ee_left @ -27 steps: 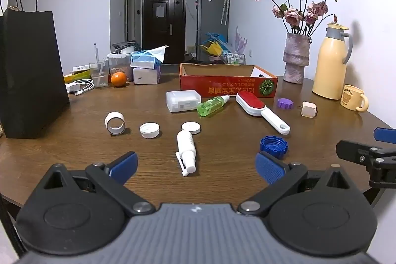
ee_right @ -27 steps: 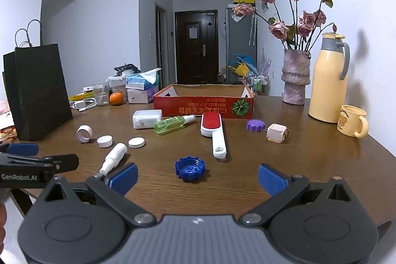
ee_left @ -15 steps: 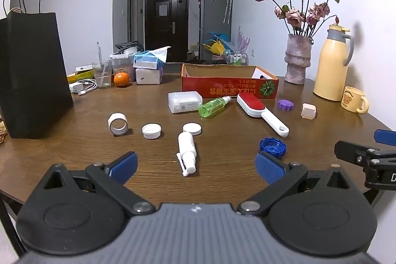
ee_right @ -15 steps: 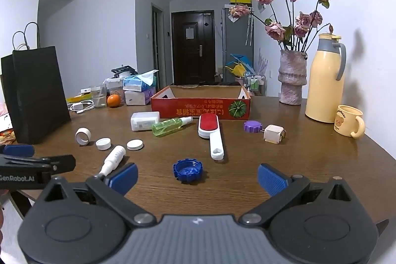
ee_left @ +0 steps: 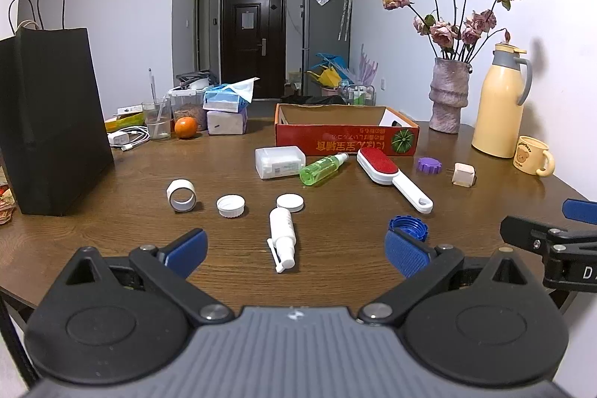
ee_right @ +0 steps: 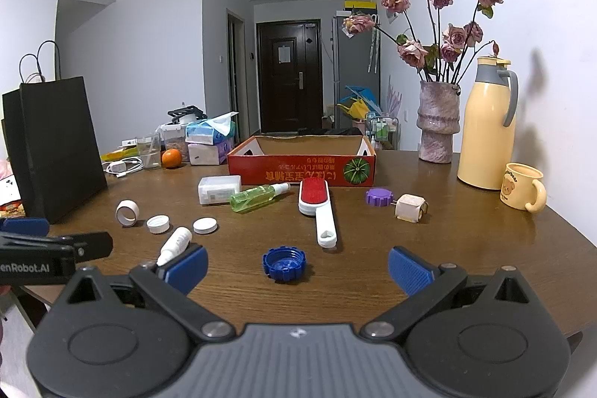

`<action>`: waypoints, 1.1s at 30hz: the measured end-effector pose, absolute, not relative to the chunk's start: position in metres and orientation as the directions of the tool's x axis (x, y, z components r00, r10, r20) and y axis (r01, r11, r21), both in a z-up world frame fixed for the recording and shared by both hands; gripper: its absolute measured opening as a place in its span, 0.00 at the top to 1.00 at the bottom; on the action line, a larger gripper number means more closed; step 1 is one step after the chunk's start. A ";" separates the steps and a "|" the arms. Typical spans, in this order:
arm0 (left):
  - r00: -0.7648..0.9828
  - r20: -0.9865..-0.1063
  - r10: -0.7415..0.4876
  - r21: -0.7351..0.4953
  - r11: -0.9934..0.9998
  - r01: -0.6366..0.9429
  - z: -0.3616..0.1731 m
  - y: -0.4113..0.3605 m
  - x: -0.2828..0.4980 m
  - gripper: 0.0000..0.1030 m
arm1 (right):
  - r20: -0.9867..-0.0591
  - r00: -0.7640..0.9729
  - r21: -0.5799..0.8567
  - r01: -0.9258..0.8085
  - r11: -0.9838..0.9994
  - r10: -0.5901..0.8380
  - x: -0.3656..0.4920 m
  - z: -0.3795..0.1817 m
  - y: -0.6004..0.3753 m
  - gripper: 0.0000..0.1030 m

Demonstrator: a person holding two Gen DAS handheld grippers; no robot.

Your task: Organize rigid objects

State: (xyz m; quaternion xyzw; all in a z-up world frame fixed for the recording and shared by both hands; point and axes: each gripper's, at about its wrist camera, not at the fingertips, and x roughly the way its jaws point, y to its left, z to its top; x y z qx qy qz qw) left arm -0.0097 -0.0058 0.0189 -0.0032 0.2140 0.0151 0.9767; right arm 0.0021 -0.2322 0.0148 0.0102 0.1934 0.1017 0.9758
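Note:
Small items lie on the brown table (ee_left: 112, 226): a white spray bottle (ee_left: 282, 238), a blue cap (ee_right: 284, 263), a red and white lint brush (ee_right: 318, 207), a green spray bottle (ee_right: 257, 197), a white box (ee_left: 280, 162), two white lids (ee_left: 231, 205), a tape ring (ee_left: 181, 195), a purple cap (ee_right: 379, 197) and a beige cube (ee_right: 410, 207). An open red cardboard box (ee_right: 302, 168) stands behind them. My left gripper (ee_left: 294, 250) is open and empty, near the white spray bottle. My right gripper (ee_right: 296, 265) is open and empty, near the blue cap.
A black paper bag (ee_left: 48, 122) stands at the left. A vase of roses (ee_right: 438, 122), a yellow thermos (ee_right: 485, 129) and a yellow mug (ee_right: 522, 187) stand at the right. Tissue boxes (ee_left: 227, 110), an orange (ee_left: 185, 127) and cables (ee_left: 128, 138) lie at the back left.
Both grippers have drawn back and risen slightly, so the table items look a little farther. Both stay open and empty. Nothing on the table has moved.

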 end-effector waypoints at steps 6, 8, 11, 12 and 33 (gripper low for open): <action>0.908 -0.418 0.029 0.001 0.999 -0.032 0.019 -0.006 -0.010 0.00 | -0.377 0.903 0.062 -0.195 0.979 0.204 0.002 0.015 -0.232 0.00; 0.908 -0.419 0.029 -0.001 0.999 -0.032 0.020 -0.005 -0.009 0.00 | -0.377 0.903 0.061 -0.195 0.979 0.204 0.002 0.015 -0.232 0.00; 0.908 -0.419 0.029 0.000 0.999 -0.032 0.020 -0.005 -0.009 0.00 | -0.377 0.903 0.061 -0.196 0.979 0.205 0.002 0.015 -0.232 0.00; 0.907 -0.419 0.030 0.000 0.999 -0.032 0.020 -0.005 -0.009 0.00 | -0.377 0.903 0.061 -0.196 0.979 0.205 0.002 0.015 -0.232 0.00; 0.913 -0.405 0.035 0.003 0.999 -0.037 0.027 -0.004 -0.013 0.00 | -0.374 0.904 0.059 -0.198 0.978 0.206 0.002 0.016 -0.230 0.00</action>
